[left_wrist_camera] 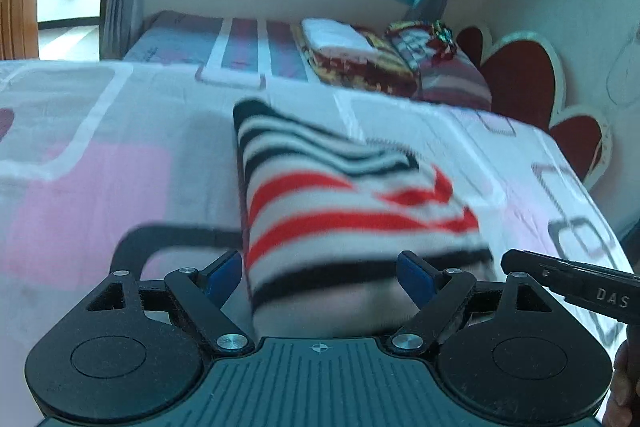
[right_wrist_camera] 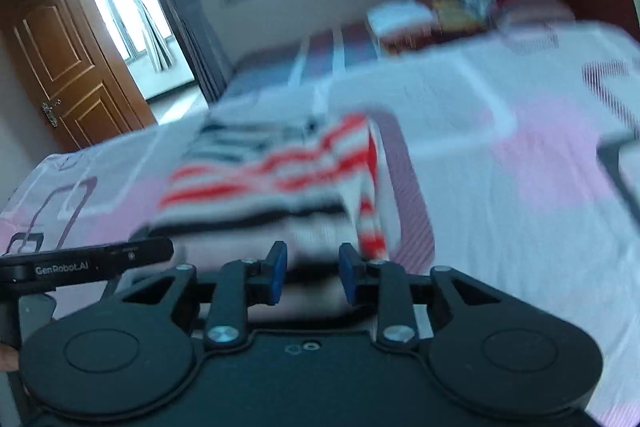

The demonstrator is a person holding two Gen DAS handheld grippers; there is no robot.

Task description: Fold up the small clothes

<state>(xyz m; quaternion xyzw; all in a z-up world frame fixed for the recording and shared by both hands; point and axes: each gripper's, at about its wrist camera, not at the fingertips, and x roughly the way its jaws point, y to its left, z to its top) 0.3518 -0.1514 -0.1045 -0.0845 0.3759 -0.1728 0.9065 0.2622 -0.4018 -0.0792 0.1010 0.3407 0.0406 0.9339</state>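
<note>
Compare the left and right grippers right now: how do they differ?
The left gripper has its jaws spread wide; the right gripper has them much narrower. The striped garment fills most of the left's gap, but only its near edge sits at the right's. Whether the right's pads press it is unclear. Both have blue pads and face the bed.

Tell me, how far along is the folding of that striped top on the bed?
Mostly done, it seems: the striped top lies on the bed as a compact folded bundle. In hand: the left gripper stands wide open around its near edge, and the right gripper, jaws narrower, sits at that edge too; blur hides whether it pinches cloth. Left: perhaps a last fold or tidy. No other loose clothes show.
</note>
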